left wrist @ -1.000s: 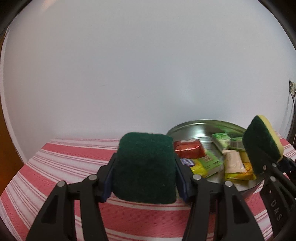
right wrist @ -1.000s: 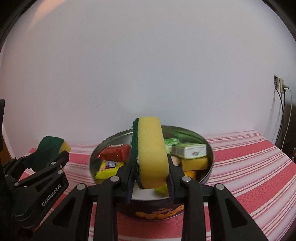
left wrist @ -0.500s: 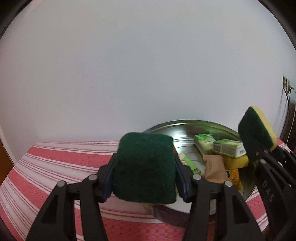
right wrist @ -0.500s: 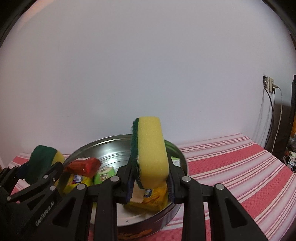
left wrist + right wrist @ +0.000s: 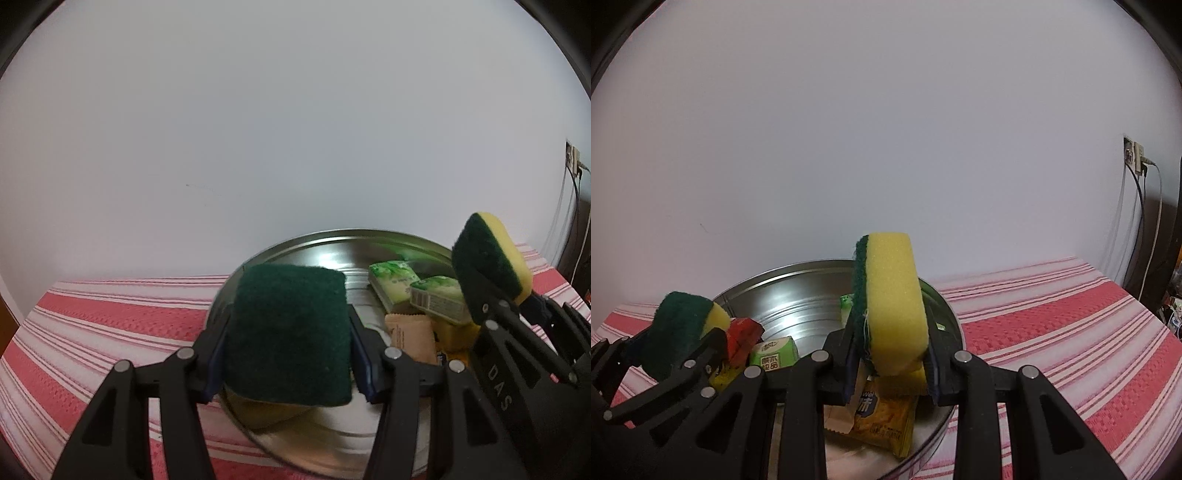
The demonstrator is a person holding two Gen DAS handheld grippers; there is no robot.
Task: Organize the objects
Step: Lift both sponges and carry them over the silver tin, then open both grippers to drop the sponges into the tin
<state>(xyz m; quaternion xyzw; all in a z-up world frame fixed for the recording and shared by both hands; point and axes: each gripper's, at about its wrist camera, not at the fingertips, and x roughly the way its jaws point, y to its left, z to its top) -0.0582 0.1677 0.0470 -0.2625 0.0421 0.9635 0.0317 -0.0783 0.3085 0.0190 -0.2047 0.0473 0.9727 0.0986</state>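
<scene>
Left hand-held gripper [image 5: 290, 341]: jaws clamped on a rectangular scouring sponge with the dark green abrasive face toward the camera [image 5: 290, 334], yellow foam just visible underneath. It's held flat-on, above the near-left rim of the round shiny metal tin [image 5: 332, 236].

Right hand-held gripper [image 5: 891, 360]: jaws fully closed on a second yellow foam sponge with a thin green scouring layer on its left side [image 5: 892, 306], held edge-up, upright. In the left wrist view the same sponge shows at the right, green face toward the lens, over the tin's right rim. In the right wrist view the left sponge sits at the far left, over the tin's left rim.

Both sponges are in the air above the tin, not touching its contents as far as I can see.

Tin contents: two light green packs [image 5: 393, 275], a tan crimped sachet [image 5: 408, 338], a red foil wrapper [image 5: 744, 338], a small green carton with printed characters [image 5: 774, 354], an orange-yellow snack packet [image 5: 882, 421] lying near the rim closest to the right camera. Some items overlap; exact stacking unclear.

Tin stands on the desk, which is covered by a red-and-white striped cloth [image 5: 1071, 332], near its back edge against a plain white wall [image 5: 886, 129]. Wall socket with cables [image 5: 1134, 155] at the right.
</scene>
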